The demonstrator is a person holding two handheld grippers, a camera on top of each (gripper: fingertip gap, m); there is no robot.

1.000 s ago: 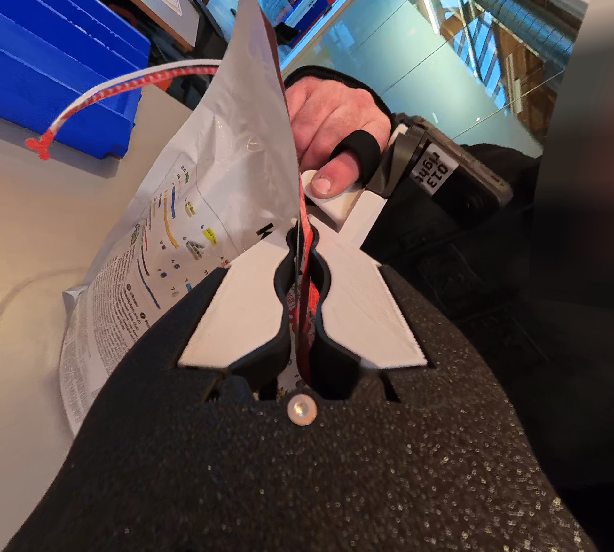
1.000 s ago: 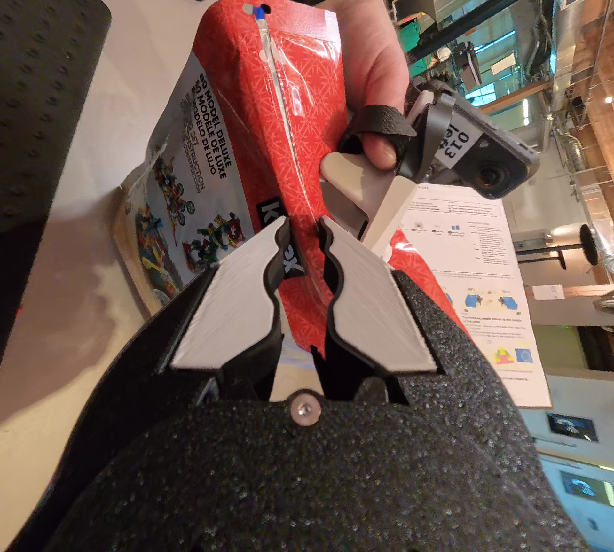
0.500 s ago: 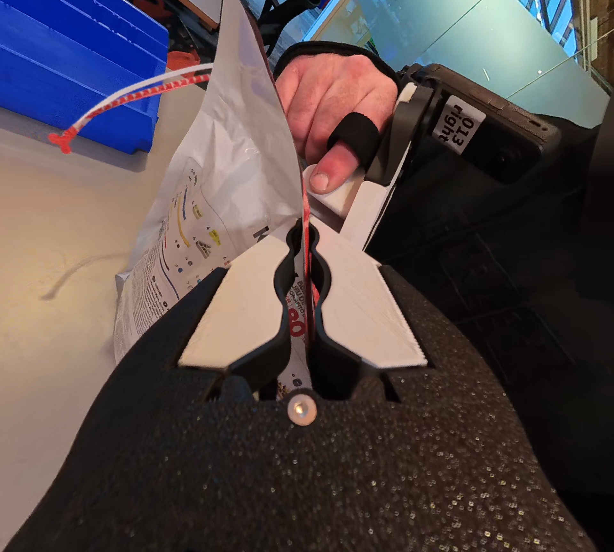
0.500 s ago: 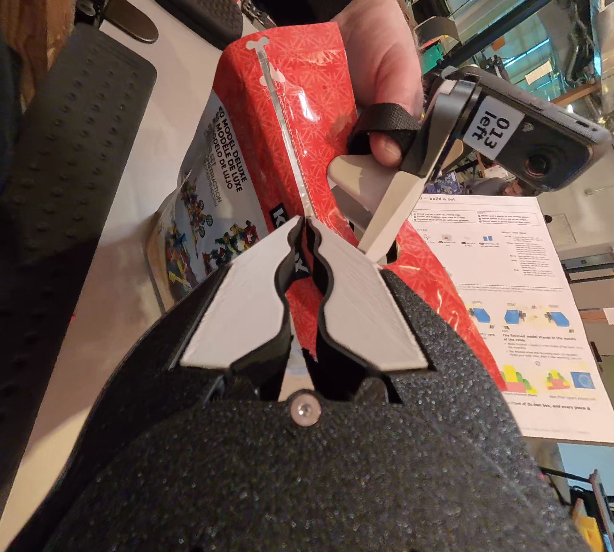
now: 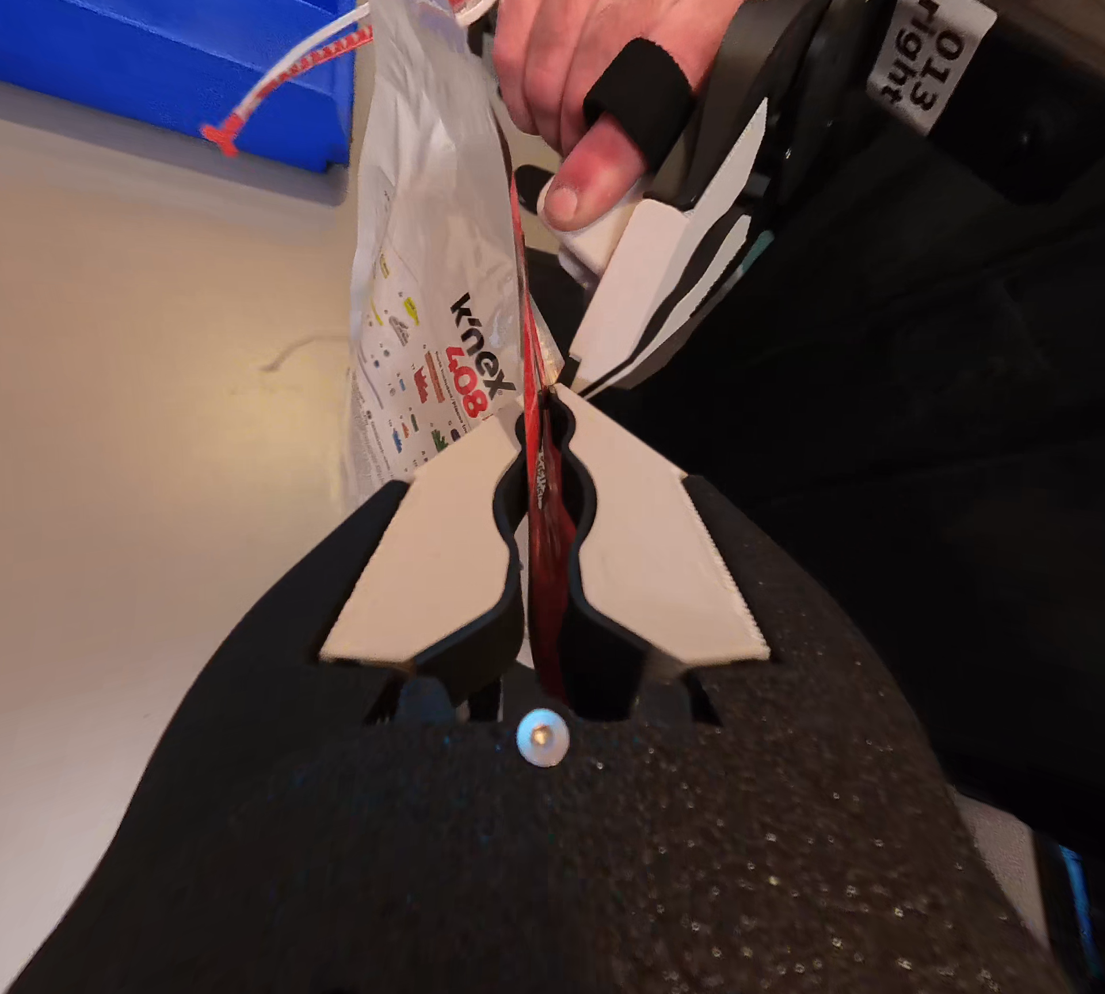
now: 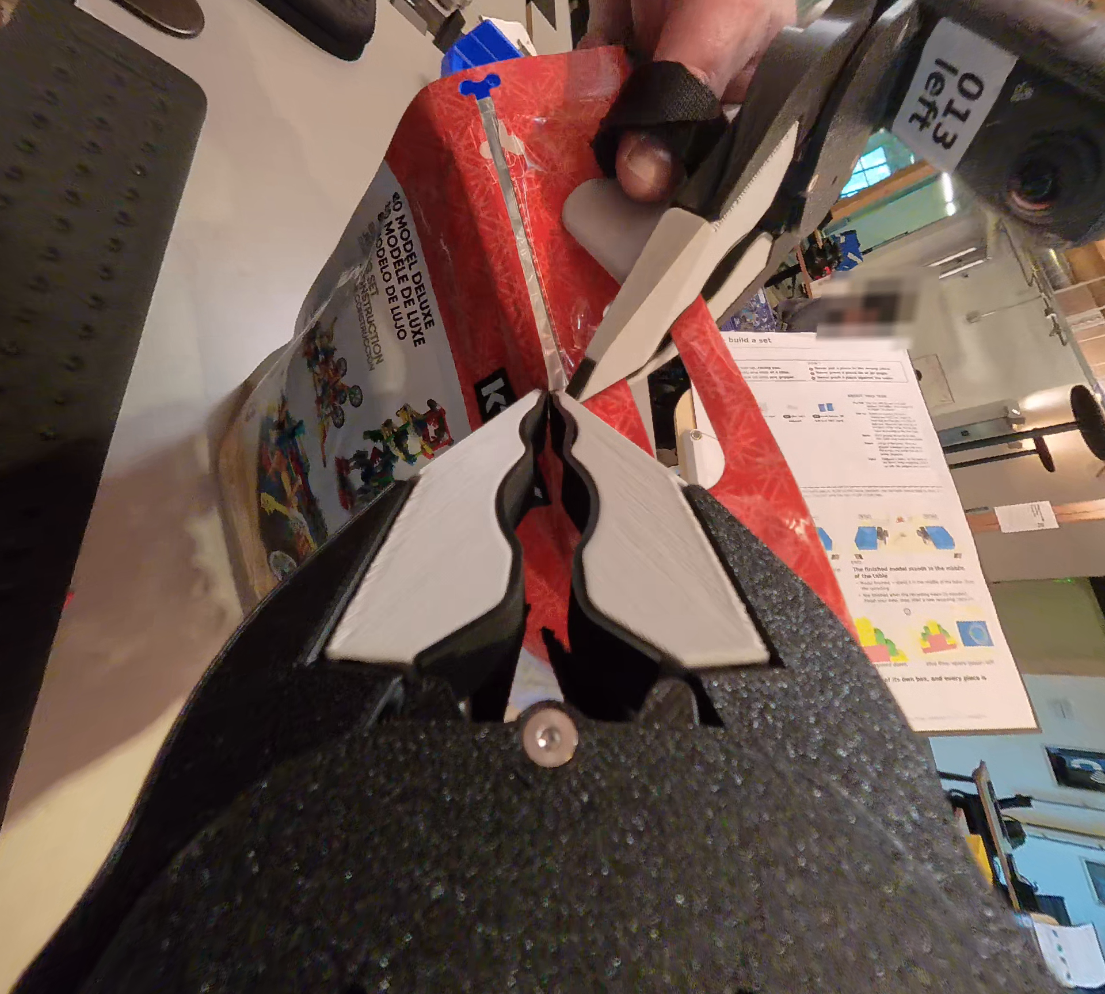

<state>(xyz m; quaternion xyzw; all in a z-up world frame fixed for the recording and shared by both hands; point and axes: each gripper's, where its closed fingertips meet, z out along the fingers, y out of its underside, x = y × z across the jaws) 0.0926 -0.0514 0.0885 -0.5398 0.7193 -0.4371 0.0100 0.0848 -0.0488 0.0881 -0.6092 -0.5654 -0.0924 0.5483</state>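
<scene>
Now the right tool (image 6: 553, 397), parted a second ago, has clenched on the red bag (image 6: 538, 176) beside the still-clenched left tool (image 5: 541, 397).

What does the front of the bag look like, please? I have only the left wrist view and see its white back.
Observer: The bag is red across its upper front, with pictures of colourful models lower down.
Operator: Is the right gripper closed on it?
Observer: Yes, the right gripper is shut, its tips pinching the bag where a silvery strip runs down the red part.
Operator: Is anything beyond the bag?
Observer: A printed sheet with coloured diagrams shows beyond it.
</scene>
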